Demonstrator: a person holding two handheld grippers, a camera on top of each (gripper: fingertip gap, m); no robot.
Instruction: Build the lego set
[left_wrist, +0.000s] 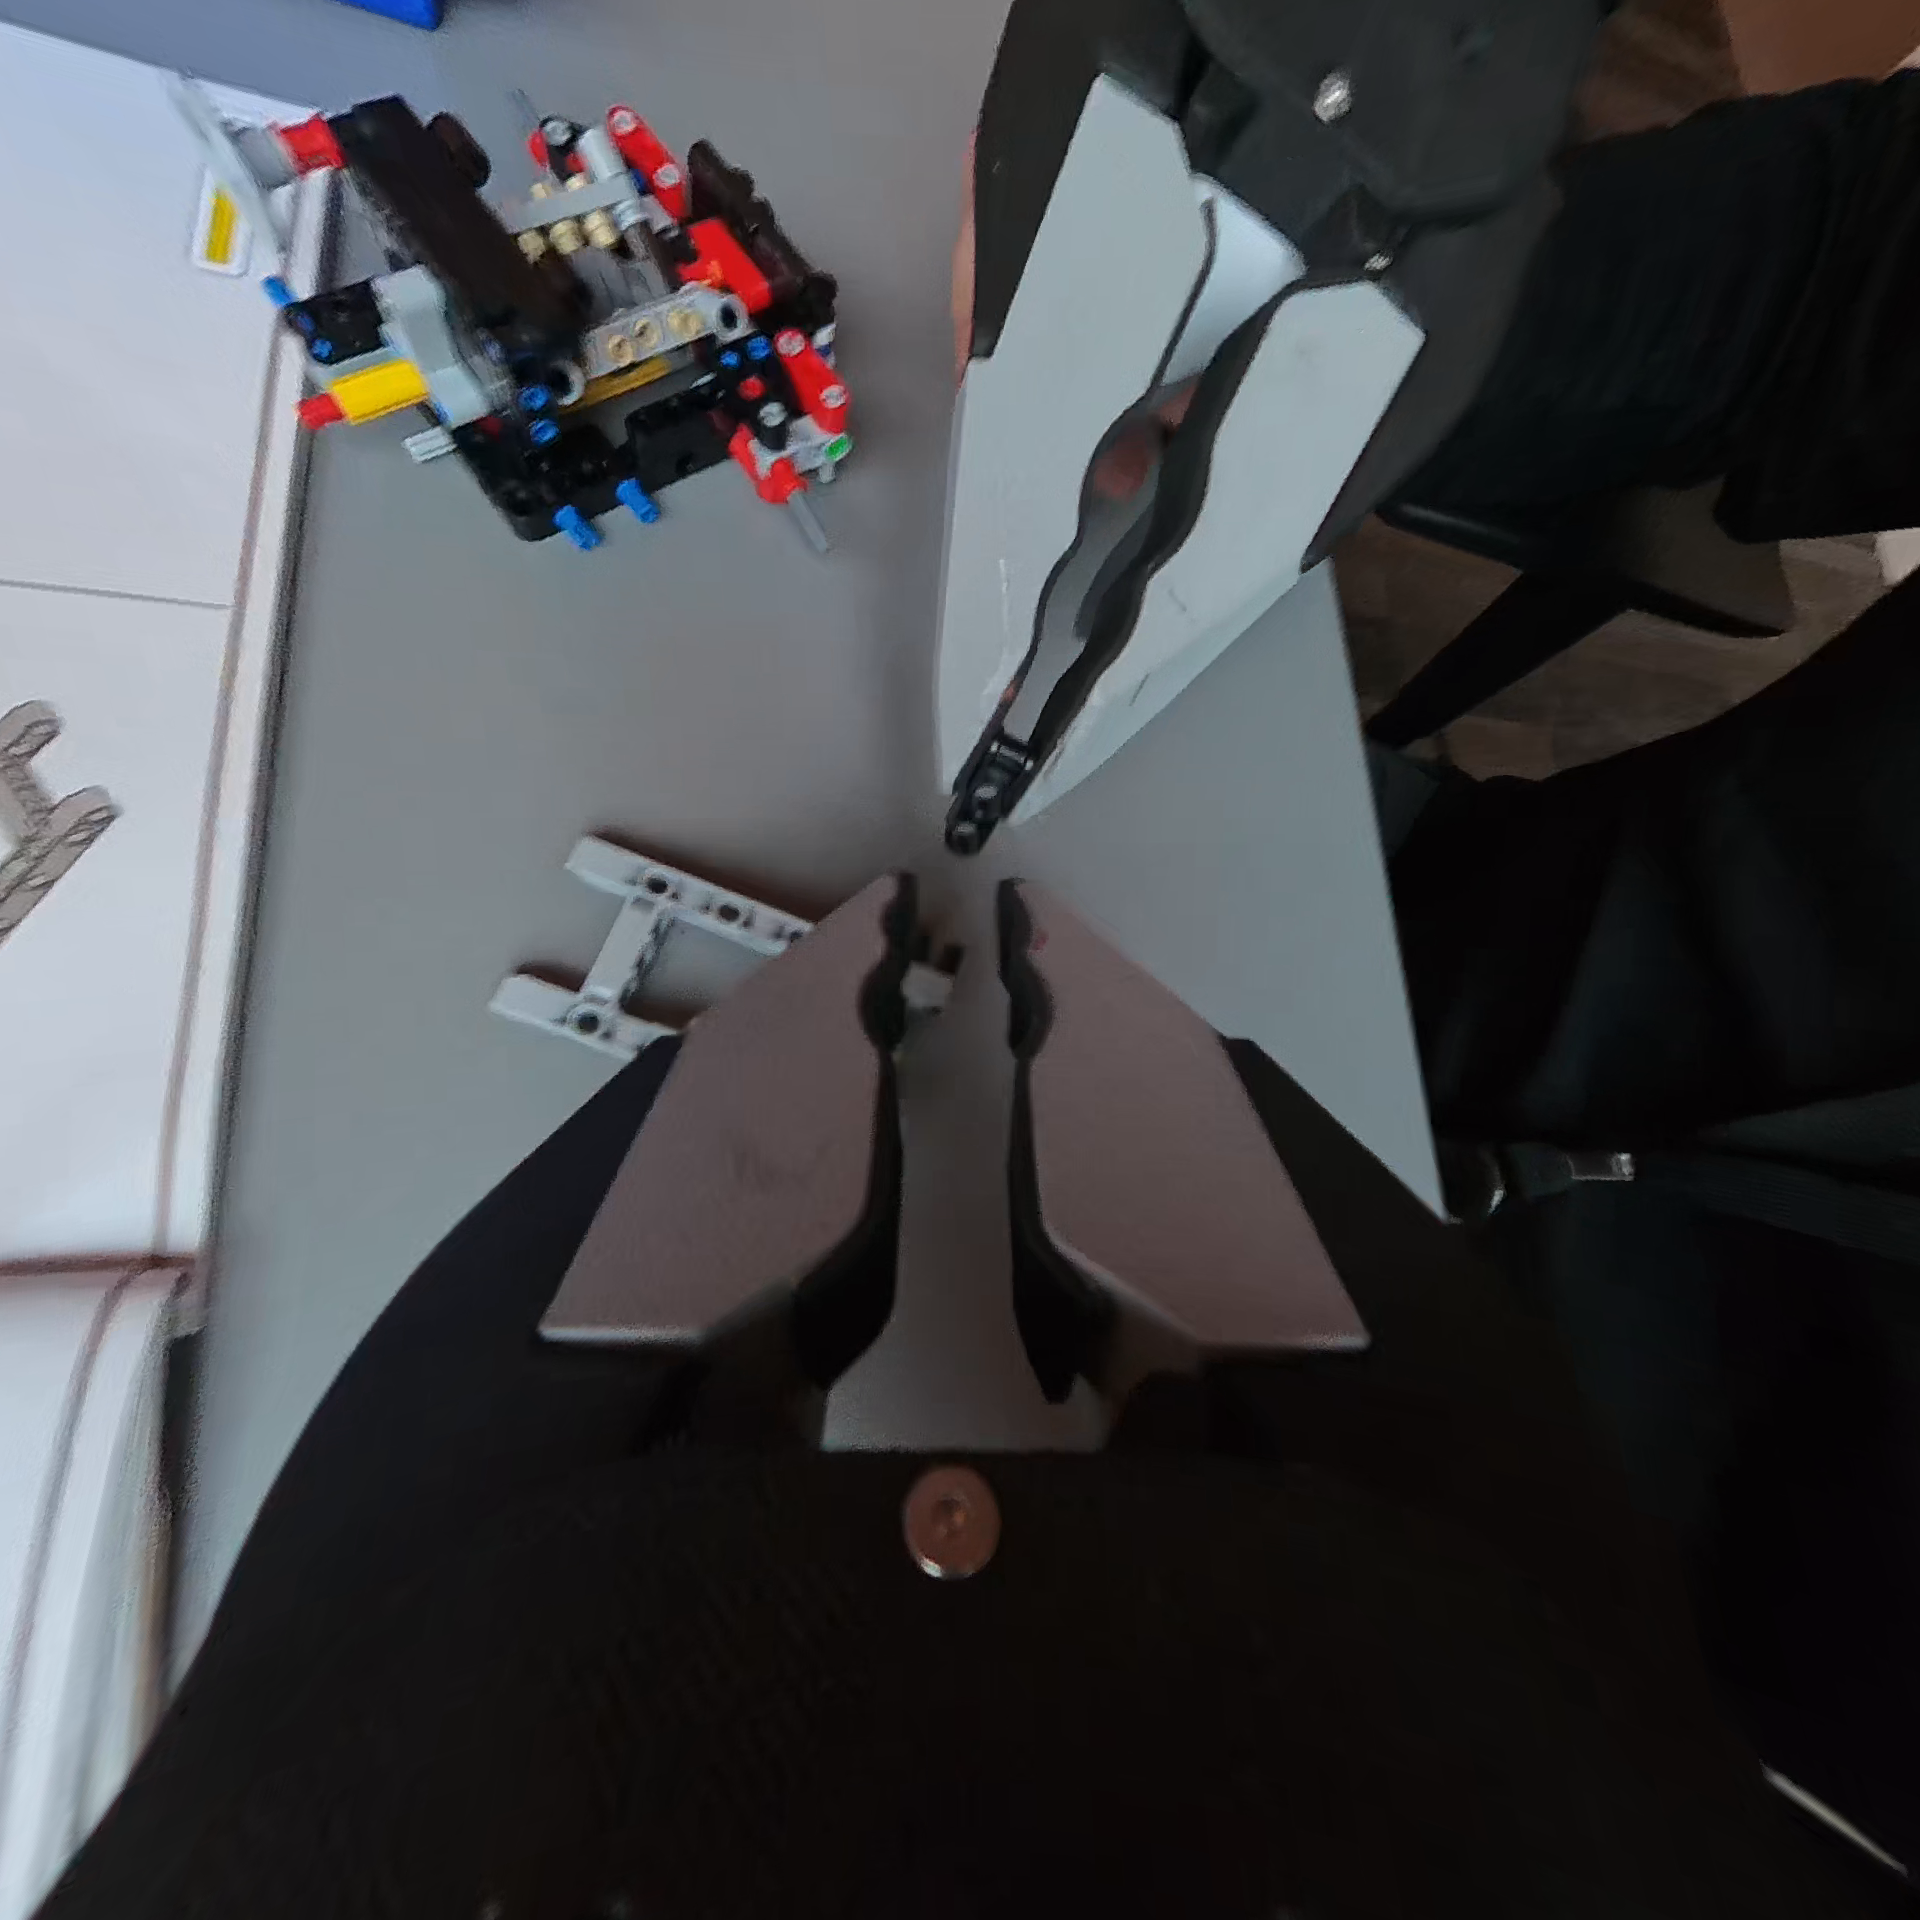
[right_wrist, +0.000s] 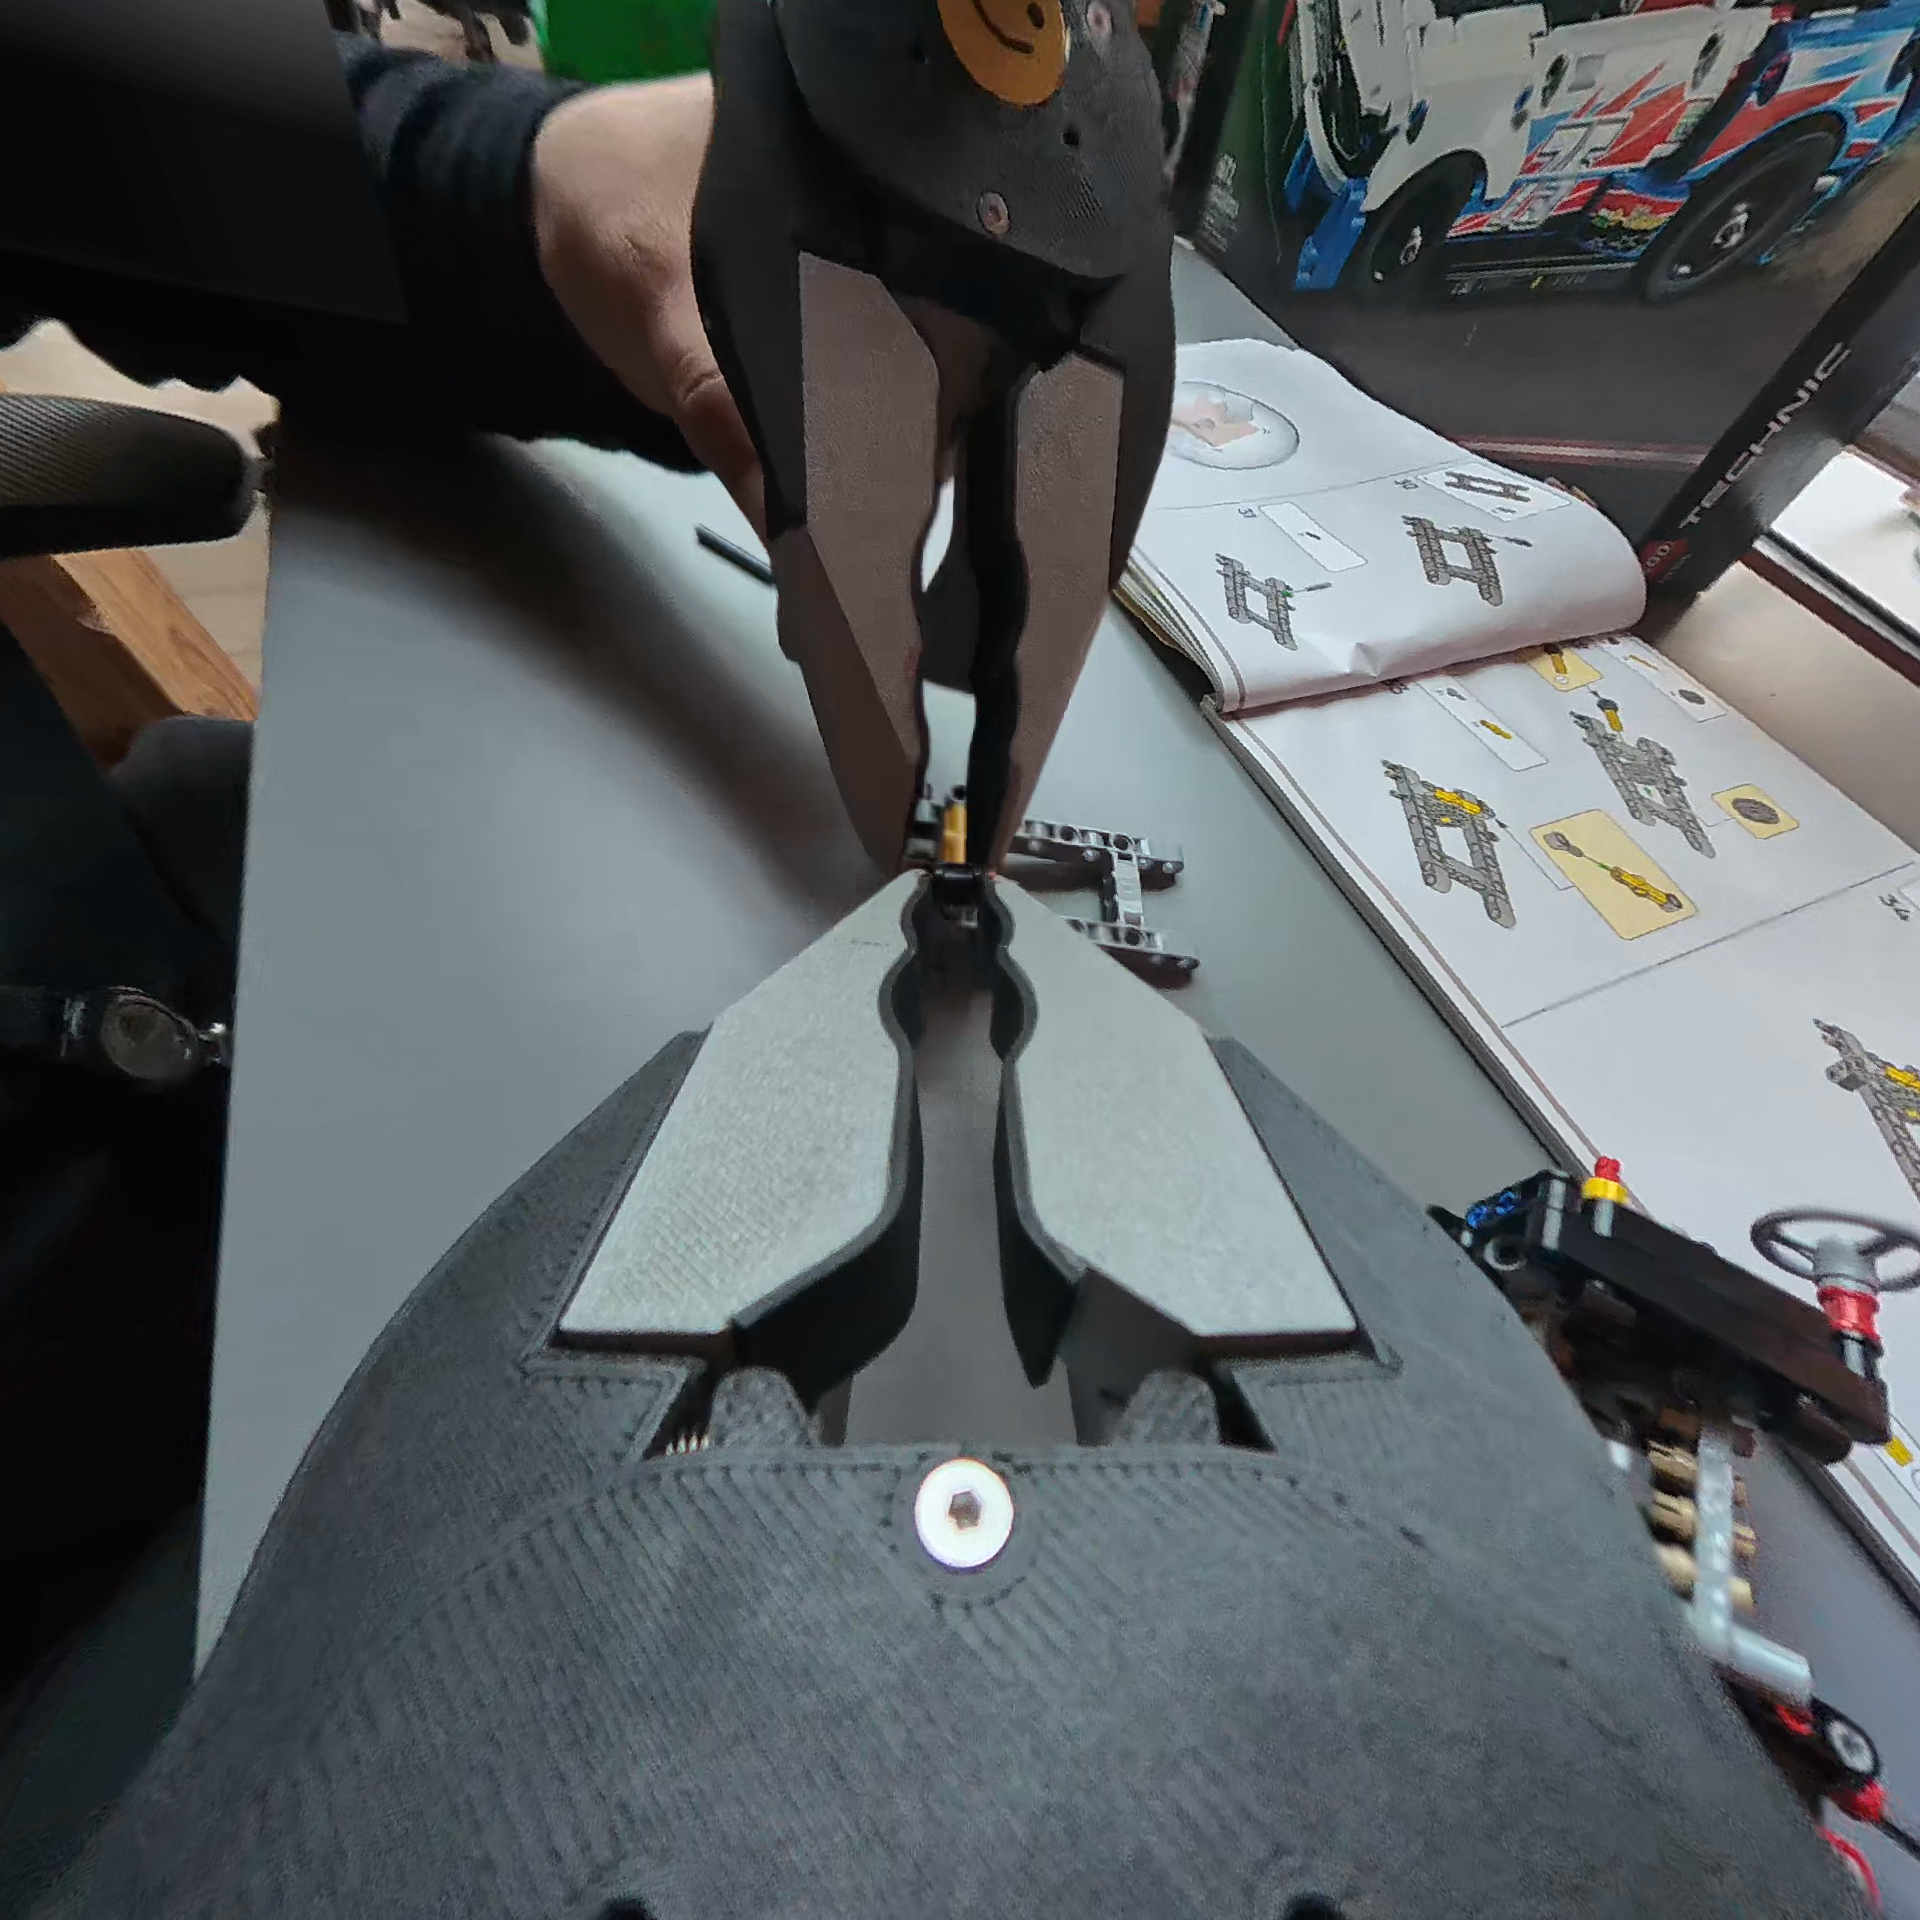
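My right gripper (right_wrist: 956, 891) is shut on a small black lego piece (right_wrist: 951, 916). In the left wrist view it (left_wrist: 992, 795) comes in from the upper right with the black piece (left_wrist: 968, 826) sticking out of its tips. My left gripper (left_wrist: 956, 888) has its jaws narrowly apart. In the right wrist view it (right_wrist: 951, 854) points down from above and grips a small yellow piece (right_wrist: 951, 828) at its tips. The two grippers meet tip to tip just above the grey table (left_wrist: 623, 675), the two pieces almost touching. A light grey H-shaped frame (left_wrist: 634, 935) lies just beside and behind the left tips.
The partly built black, red and grey model (left_wrist: 582, 332) stands on the table and shows at the right of the right wrist view (right_wrist: 1704, 1351). The open instruction booklet (right_wrist: 1558, 831) and the set's box (right_wrist: 1558, 208) lie beyond. A thin black axle (right_wrist: 738, 551) lies on the table. Left and right tips are no more than a few centimetres apart.
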